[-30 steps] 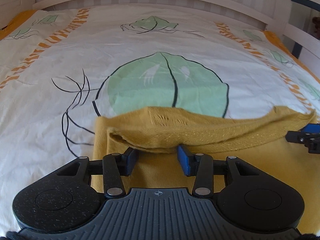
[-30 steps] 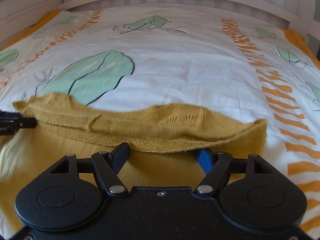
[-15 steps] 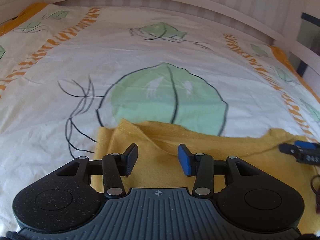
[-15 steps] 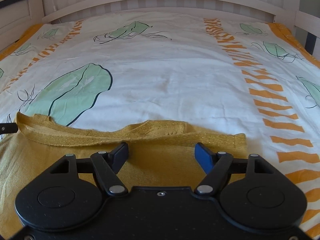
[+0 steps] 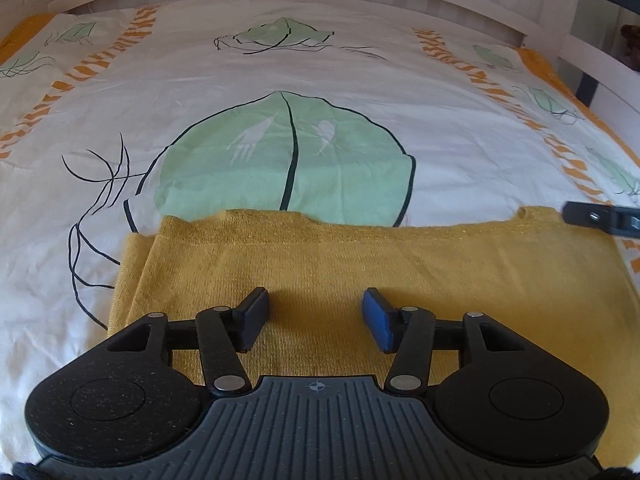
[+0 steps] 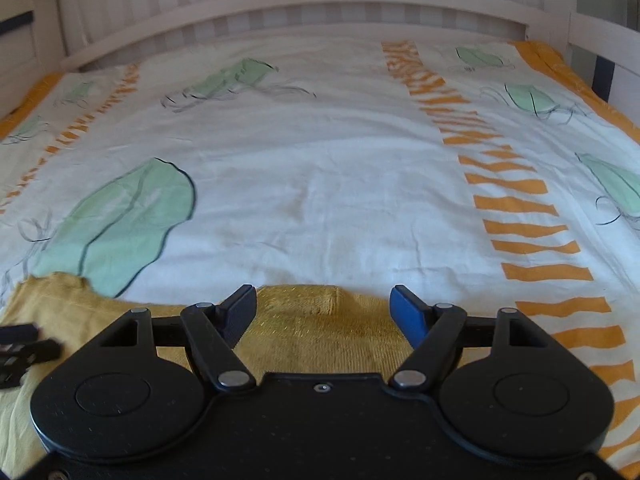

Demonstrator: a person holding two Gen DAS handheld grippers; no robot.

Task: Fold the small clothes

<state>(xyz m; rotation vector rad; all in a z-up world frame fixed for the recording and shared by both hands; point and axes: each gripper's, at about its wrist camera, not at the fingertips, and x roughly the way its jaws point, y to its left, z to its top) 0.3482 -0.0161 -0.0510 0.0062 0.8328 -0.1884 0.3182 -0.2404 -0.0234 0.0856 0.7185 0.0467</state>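
Mustard-yellow knit garment (image 5: 360, 264) lies flat on a bed cover (image 5: 320, 80) (white, with green leaf prints and orange stripe bands). Garment sits at the near end of the cover, its far edge running roughly straight across in the left wrist view, with a second layer peeking out along its left side. That far edge overlaps the bottom of the big green leaf print (image 5: 288, 156).

Left gripper (image 5: 316, 316) is above the garment's near middle, jaws apart and opening, nothing pinched between the pads; fabric is visible below the gap only. Right gripper (image 6: 323, 312) has its jaws spread wide over the garment's far edge, where a small raised fold shows; pads not pressing on cloth as far as visible.

Right gripper's tip also shows at the right edge of the left wrist view, near the garment's far right corner. White slatted bed frame (image 6: 320, 0) closes the far end of the bed.
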